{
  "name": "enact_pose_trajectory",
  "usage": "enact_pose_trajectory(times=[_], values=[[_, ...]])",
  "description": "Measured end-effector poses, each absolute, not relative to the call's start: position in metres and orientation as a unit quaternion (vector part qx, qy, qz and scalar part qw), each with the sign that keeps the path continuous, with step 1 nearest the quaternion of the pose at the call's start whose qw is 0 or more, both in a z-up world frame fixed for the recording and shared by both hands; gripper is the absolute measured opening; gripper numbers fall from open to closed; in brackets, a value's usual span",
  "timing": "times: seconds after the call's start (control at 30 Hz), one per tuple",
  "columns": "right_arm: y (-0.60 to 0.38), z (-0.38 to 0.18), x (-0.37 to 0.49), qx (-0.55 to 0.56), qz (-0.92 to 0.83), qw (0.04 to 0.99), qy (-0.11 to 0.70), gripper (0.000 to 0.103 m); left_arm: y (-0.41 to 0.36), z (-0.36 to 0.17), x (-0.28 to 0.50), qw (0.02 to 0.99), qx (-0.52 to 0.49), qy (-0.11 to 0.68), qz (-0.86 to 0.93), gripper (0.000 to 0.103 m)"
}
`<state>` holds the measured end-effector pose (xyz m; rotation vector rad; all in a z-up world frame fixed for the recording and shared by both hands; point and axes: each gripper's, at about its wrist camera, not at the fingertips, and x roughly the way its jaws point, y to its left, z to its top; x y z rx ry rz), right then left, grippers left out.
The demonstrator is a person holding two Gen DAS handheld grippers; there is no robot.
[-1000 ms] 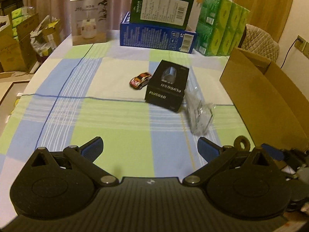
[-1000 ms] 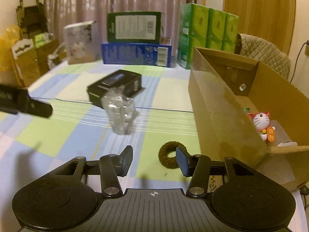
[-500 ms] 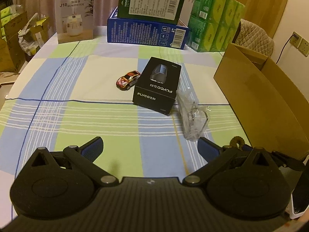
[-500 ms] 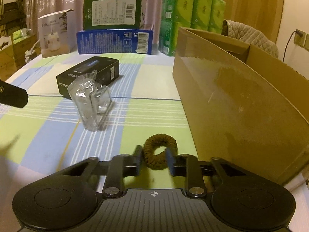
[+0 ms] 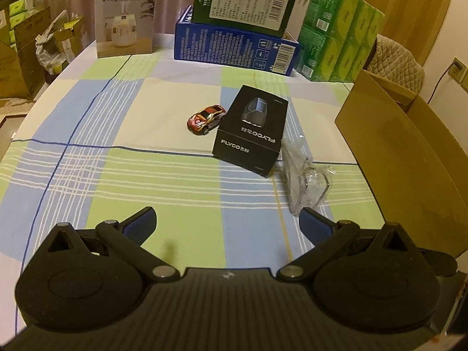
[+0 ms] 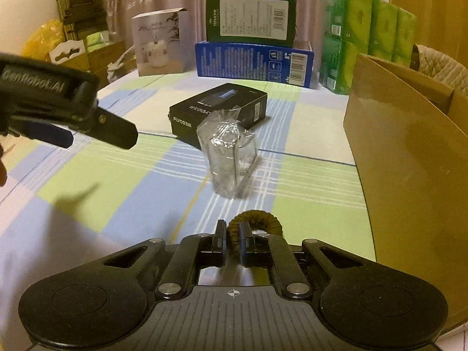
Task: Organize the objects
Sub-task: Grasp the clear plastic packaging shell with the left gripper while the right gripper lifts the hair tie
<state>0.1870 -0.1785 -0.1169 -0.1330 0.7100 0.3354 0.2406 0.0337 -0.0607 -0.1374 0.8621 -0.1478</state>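
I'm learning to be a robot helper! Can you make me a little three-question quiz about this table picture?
1. True or false: the right gripper is shut on the brown fabric hair tie.
2. What lies touching the black rectangular FLYCO box on the side facing the large brown cardboard box?
A. the small red toy car
B. the crinkly clear plastic package
C. the white humidifier box
3. Fill in: the left gripper is ____ and holds nothing.

Key: 1 true; 2 B; 3 open.
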Motion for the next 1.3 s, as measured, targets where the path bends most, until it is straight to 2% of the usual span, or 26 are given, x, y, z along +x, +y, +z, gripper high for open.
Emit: enact_pose_trajectory(times=[0.03,0.07,0.1,0.17,0.33,0.37,0.4,0.5,0.7,0.77,0.83,0.9,0.93,1.07,1.1,1.17,1.23,1.3], values=[[-0.179,-0.116,0.186,-0.067,0.160,0.923,0.342,0.022,0.034,-0.061,0.241,0.903,-0.068,0.417,-0.070,0.102],[-0.179,-0.116,0.185,-0.067,0.159,0.925,0.339,0.045,0.035,-0.061,0.241,0.903,-0.070,0.418,-0.069,0.102],[-0.180,-0.116,0.184,-0.066,0.156,0.927,0.336,0.062,0.036,-0.061,0.242,0.903,-0.072,0.418,-0.069,0.102],[-0.182,-0.116,0.185,-0.065,0.154,0.928,0.332,0.063,0.036,-0.062,0.242,0.903,-0.073,0.418,-0.068,0.102],[-0.190,-0.125,0.198,-0.037,0.140,0.919,0.366,0.063,0.035,-0.063,0.244,0.902,-0.072,0.419,-0.073,0.102],[-0.191,-0.127,0.199,-0.033,0.137,0.918,0.370,0.056,0.035,-0.063,0.244,0.902,-0.072,0.420,-0.073,0.102],[-0.192,-0.127,0.198,-0.033,0.133,0.920,0.366,0.043,0.035,-0.064,0.246,0.901,-0.073,0.422,-0.073,0.102],[-0.193,-0.124,0.199,-0.032,0.132,0.920,0.367,0.015,0.031,-0.065,0.249,0.899,-0.072,0.424,-0.079,0.102],[-0.196,-0.115,0.194,-0.031,0.117,0.929,0.350,0.014,0.006,-0.065,0.261,0.896,-0.072,0.422,-0.116,0.102],[-0.199,-0.114,0.194,-0.030,0.112,0.930,0.350,0.014,-0.003,-0.067,0.267,0.894,-0.077,0.422,-0.129,0.099],[-0.202,-0.115,0.195,-0.027,0.106,0.929,0.354,0.014,-0.012,-0.070,0.275,0.890,-0.083,0.425,-0.144,0.086],[-0.205,-0.115,0.194,-0.025,0.101,0.929,0.356,0.014,-0.022,-0.074,0.283,0.887,-0.086,0.428,-0.151,0.082],[-0.206,-0.115,0.194,-0.024,0.100,0.928,0.357,0.014,-0.026,-0.076,0.286,0.885,-0.087,0.430,-0.155,0.075],[-0.209,-0.115,0.193,-0.021,0.098,0.928,0.359,0.014,-0.044,-0.085,0.297,0.880,-0.076,0.439,-0.167,0.062],[-0.209,-0.114,0.193,-0.019,0.098,0.928,0.359,0.014,-0.048,-0.087,0.298,0.880,-0.070,0.439,-0.167,0.054],[-0.210,-0.113,0.193,-0.017,0.098,0.928,0.358,0.014,-0.052,-0.091,0.301,0.879,-0.065,0.440,-0.168,0.045],[-0.210,-0.113,0.193,-0.016,0.099,0.928,0.359,0.014,-0.055,-0.095,0.303,0.878,-0.056,0.445,-0.168,0.031],[-0.210,-0.113,0.192,-0.014,0.100,0.928,0.359,0.014,-0.056,-0.097,0.301,0.876,-0.050,0.449,-0.168,0.026]])
